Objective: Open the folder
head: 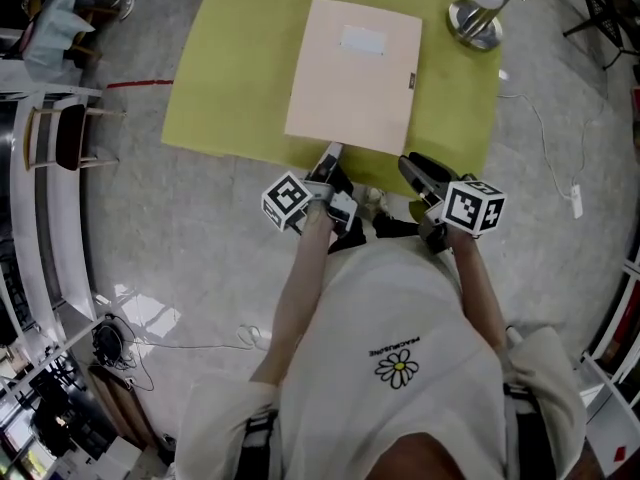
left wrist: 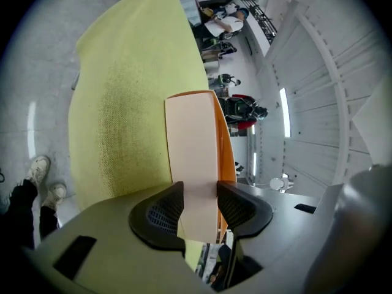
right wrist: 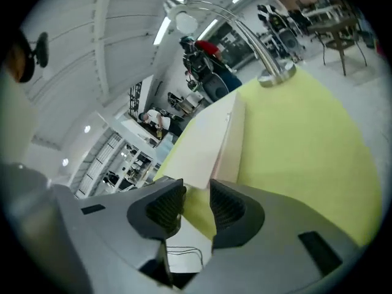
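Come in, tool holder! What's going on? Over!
Left tool open, folder edge between jaws. Right tool open, empty. Folder shut, flat on yellow table. Nothing blocking.

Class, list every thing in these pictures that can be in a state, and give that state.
folder: closed, lying flat on the yellow tabletop.
left tool: open, with the folder's near edge between its jaws.
right tool: open, empty.
lamp: standing on the tabletop's far corner.

No legible text — shirt print (head: 392, 347) unreadable
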`<state>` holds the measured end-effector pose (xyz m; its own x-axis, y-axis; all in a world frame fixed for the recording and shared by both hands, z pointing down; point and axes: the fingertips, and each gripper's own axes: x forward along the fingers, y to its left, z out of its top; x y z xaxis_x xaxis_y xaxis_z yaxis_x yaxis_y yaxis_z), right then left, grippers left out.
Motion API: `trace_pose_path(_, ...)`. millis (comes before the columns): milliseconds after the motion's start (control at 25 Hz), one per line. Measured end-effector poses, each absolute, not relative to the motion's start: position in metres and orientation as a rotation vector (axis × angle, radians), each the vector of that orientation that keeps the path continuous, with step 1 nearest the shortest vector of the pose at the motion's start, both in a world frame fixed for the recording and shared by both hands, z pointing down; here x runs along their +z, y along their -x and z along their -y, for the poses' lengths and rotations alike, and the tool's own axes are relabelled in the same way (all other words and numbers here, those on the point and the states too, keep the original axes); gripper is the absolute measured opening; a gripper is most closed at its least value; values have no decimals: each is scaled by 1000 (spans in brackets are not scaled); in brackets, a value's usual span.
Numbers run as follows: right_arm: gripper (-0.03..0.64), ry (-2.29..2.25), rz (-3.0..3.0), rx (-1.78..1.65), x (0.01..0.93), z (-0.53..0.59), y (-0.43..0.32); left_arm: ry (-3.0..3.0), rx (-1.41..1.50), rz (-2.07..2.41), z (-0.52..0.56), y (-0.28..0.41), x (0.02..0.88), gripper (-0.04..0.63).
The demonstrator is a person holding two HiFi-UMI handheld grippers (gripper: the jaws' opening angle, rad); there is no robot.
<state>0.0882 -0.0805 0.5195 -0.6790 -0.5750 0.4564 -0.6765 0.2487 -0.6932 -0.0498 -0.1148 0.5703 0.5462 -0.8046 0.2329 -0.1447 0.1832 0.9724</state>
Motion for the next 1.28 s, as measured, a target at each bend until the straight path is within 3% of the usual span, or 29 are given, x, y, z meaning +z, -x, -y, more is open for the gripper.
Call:
trace_pose_path(240, 109, -1118, 2325, 1895, 537, 78, -76, -1355, -573, 946, 115, 49, 571, 189)
trace_pose_path(400, 81, -1040, 2422, 2068, 526, 87, -68, -1377, -557, 950, 115, 49, 570, 184)
trace_pose_path(640, 80, -1055, 2441, 2179, 518, 96, -74, -1399, -543, 961, 116, 49, 568, 183)
trace_pose_path(960, 17, -1098, 2372, 2297, 533, 98, -80, -1432, -483, 982, 116, 49, 568, 189)
trace_pose_path(1120, 14, -1048, 2462, 2149, 514, 99, -74, -1472, -443, 1037, 116, 51, 568, 190)
trace_pose_path(1280, 14, -1070, 2426, 1682, 508, 99, -78, -1472, -449, 1032, 115, 49, 569, 190)
